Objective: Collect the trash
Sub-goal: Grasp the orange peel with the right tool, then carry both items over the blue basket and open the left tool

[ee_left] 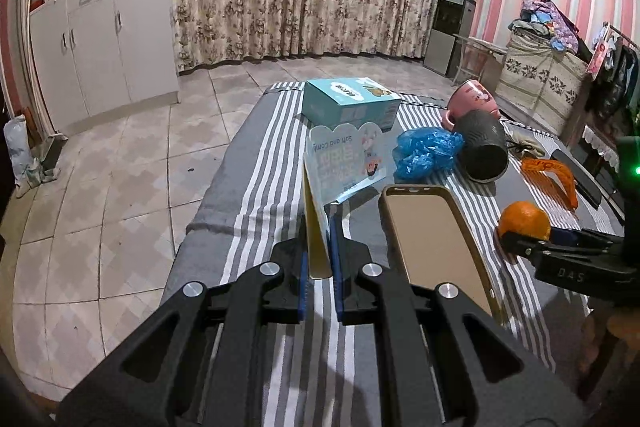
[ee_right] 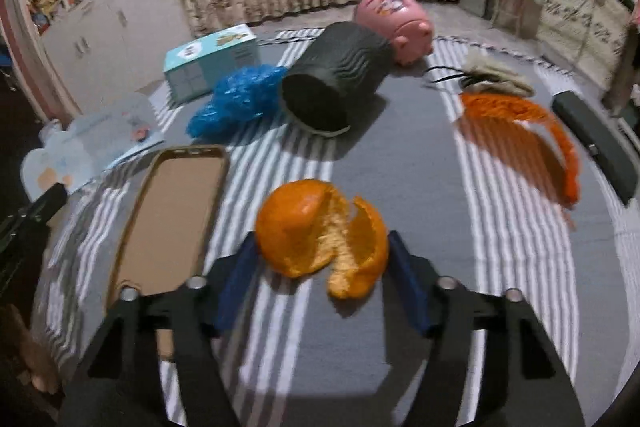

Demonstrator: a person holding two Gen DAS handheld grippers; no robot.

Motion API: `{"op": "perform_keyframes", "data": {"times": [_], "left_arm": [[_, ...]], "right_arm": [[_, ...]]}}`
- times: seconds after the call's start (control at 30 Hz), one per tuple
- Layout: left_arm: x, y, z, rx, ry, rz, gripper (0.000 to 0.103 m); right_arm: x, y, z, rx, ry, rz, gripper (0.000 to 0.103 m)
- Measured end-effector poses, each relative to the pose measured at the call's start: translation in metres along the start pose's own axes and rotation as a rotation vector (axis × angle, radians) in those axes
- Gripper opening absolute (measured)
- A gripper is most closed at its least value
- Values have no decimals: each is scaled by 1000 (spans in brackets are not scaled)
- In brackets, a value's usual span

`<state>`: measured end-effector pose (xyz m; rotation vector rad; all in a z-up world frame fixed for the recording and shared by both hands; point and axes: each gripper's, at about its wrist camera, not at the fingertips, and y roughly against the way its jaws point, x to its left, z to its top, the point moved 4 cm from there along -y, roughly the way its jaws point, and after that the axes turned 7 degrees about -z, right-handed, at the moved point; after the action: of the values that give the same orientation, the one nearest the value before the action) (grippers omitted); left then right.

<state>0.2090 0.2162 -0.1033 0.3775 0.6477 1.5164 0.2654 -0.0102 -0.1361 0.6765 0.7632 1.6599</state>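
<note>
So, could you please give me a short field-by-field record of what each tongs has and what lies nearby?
surface: striped cloth
left tongs: shut on flattened paper packaging
right tongs: either side of orange peel, contact unclear
beside peel: phone case
further back: blue plastic bag, tipped dark cup, pink mug, teal box
right side: orange comb

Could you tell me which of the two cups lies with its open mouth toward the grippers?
The dark ribbed cup: its open mouth faces the grippers, while the pink cup behind it shows its base.
</note>
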Motion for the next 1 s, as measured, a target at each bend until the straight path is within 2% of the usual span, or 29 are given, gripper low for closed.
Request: {"op": "perform_keyframes", "data": {"times": [0.07, 0.33, 0.53, 0.73, 1.0], "left_arm": [[-2, 1, 1, -3, -9, 6, 8], [-22, 20, 17, -50, -37, 13, 8], [-63, 38, 32, -94, -96, -16, 8], [-122, 47, 36, -119, -159, -83, 8], [-216, 37, 19, -97, -220, -225, 8]], "right_arm": [[0, 6, 0, -20, 5, 18, 45], [-20, 31, 0, -78, 21, 25, 42], [-64, 62, -4, -132, -18, -3, 42], [-134, 95, -16, -166, -95, -58, 42], [-256, 147, -41, -221, -209, -210, 42]]}}
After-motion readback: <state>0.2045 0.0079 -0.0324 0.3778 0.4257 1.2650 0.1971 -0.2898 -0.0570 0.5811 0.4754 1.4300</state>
